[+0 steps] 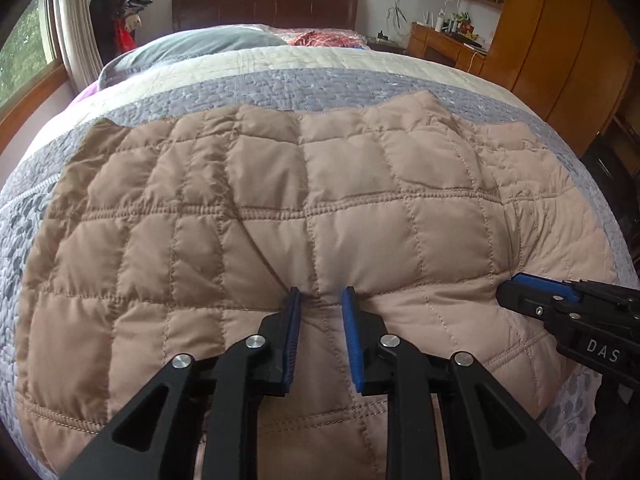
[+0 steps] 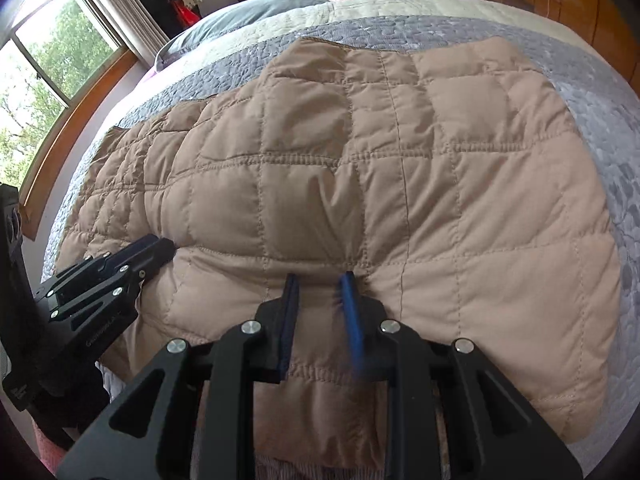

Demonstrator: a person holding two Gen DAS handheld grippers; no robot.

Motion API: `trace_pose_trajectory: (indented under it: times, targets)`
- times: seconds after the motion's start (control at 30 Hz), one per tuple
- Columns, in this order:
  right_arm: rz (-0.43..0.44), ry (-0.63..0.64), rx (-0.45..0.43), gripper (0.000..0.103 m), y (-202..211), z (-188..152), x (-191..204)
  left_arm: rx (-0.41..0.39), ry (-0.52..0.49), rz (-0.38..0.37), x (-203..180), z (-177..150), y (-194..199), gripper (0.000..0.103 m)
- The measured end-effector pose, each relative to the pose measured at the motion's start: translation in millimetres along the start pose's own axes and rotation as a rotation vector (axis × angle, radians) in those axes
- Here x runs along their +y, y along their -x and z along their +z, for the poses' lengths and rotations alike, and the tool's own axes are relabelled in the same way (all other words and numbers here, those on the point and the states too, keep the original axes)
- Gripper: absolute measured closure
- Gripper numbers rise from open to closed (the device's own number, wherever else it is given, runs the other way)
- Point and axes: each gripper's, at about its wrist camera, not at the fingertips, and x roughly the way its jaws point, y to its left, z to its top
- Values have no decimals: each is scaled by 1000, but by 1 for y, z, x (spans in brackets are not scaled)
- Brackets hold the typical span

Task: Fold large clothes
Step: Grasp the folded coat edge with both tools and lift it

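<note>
A bedroom: a grey bedspread (image 1: 280, 80) carries the tan quilted jacket (image 1: 320, 200), spread flat with its long axis running crosswise. The left claw (image 1: 322, 300) and right claw (image 2: 320, 280) each pinch a fold of its near edge; the rest lies ahead of both, so the fold probably goes forward.

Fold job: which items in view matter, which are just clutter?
In play: tan quilted jacket; left tongs; right tongs; both pinching its near edge.

Clutter: bedspread, grey pillow, headboard, coat rack, desk.
</note>
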Motion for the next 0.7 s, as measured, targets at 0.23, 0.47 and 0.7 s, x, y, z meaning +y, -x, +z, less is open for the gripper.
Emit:
trace_pose_trajectory:
  times: [0.23,0.47,0.7]
  targets:
    - [8,-6,-34,81,2,-5,-1,16,36,-37,4,1,5,81]
    - [34,-7,-151,53,72,-2,-37,-85,36,-34,44,7,77,43]
    - [82,-139,-111,27,82,19,-132,-14,210,12,169,14,81,27]
